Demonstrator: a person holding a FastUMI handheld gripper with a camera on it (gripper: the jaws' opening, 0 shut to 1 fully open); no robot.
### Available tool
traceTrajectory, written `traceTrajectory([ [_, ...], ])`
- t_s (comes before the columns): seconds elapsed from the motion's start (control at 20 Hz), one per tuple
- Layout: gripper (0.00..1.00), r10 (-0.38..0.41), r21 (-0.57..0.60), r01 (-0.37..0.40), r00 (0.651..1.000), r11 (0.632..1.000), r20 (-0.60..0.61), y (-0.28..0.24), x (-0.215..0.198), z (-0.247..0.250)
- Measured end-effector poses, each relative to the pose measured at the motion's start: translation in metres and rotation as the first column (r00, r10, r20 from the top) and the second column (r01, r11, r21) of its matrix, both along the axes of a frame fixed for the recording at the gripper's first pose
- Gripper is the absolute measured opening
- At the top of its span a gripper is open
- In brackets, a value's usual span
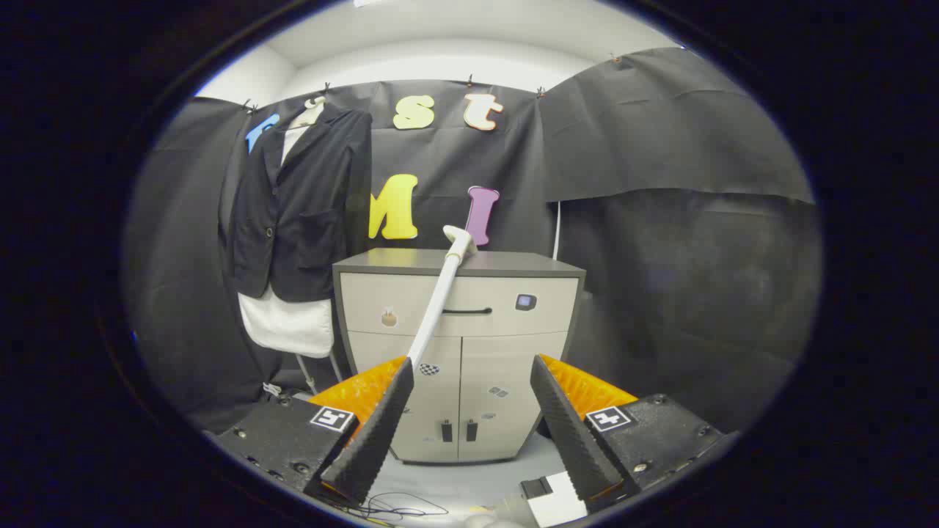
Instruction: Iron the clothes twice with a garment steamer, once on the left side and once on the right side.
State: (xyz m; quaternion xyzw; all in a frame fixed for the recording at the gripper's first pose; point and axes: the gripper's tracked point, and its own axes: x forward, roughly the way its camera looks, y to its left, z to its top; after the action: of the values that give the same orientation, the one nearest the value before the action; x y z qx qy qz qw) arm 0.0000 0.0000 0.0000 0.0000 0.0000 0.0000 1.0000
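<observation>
Gripper [469, 400] fingers spread wide, nothing between them. Through the gap shows a cabinet [458, 345], standing against the far wall.

Steamer wand [439, 301]: a long pale tube leaning on the cabinet front. Its head [459, 240] rests at the cabinet's top edge; the lower end is hidden behind the left finger [374, 433]. Long axis runs steeply up and slightly right, from near-low to far-high. The head points up and to the right, away from the jacket. Whether the left finger touches the tube cannot be told; it may simply pass in front.

Jacket [293, 213]: dark, over a white shirt, hanging on a stand to the left of the cabinet, well apart from the fingers.

Judged stage: steamer not yet grasped; neither side ironed.

Risks:
- The wand is only propped. A nudge from the left finger while closing in could slide it sideways along the cabinet edge and drop it.
- Gripping too low on the tube would leave a long lever above; the head could swing or twist in the jaws.
- Thin cables [396, 506] lie on the floor near the fingers; one could snag and tug as the wand is lifted.
</observation>
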Motion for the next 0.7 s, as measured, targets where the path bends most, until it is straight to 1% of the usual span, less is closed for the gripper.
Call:
traceTrajectory([
  [0.35,1.0,0.003,0.004,-0.003,1.0,1.0,0.008,-0.003,0.001,0.007],
  [0.55,1.0,-0.009,0.015,0.009,1.0,1.0,0.017,-0.012,0.002,0.02],
  [0.7,1.0,-0.001,0.031,0.0,1.0,1.0,0.018,-0.016,0.007,0.036],
])
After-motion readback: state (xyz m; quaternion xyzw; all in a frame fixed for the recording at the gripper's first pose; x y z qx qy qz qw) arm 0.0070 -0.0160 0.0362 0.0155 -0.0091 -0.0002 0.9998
